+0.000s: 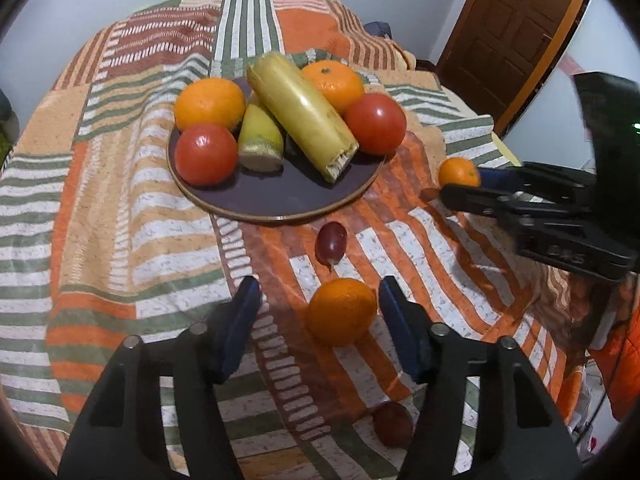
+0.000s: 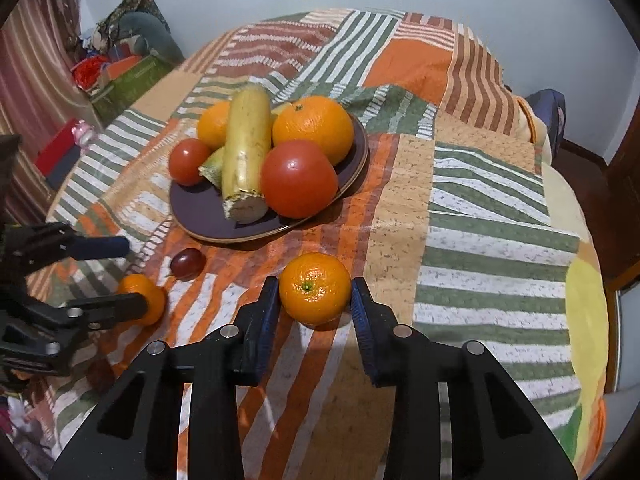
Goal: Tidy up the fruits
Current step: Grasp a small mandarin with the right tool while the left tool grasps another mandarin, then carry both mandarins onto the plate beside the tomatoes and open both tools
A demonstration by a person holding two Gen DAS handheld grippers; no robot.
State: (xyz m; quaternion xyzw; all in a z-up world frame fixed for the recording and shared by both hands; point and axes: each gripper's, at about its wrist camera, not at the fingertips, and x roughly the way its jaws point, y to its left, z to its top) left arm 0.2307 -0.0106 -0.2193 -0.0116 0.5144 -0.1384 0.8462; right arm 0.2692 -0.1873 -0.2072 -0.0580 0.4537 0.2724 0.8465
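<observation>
A dark plate (image 1: 280, 196) (image 2: 200, 208) holds two oranges, two tomatoes and two yellow cut stalks. My left gripper (image 1: 320, 300) is open around a loose orange (image 1: 342, 311) on the cloth; the orange also shows in the right wrist view (image 2: 150, 298). My right gripper (image 2: 314, 292) is open around a second loose orange (image 2: 315, 293), which shows small in the left wrist view (image 1: 459, 172). A dark red grape (image 1: 331, 242) (image 2: 187, 263) lies in front of the plate. Another grape (image 1: 393, 424) lies near my left gripper's right finger.
A striped patchwork cloth (image 1: 120, 220) (image 2: 480, 220) covers the round table. A wooden door (image 1: 516, 32) stands at the back right. Boxes and clutter (image 2: 116, 68) sit beyond the table's left edge.
</observation>
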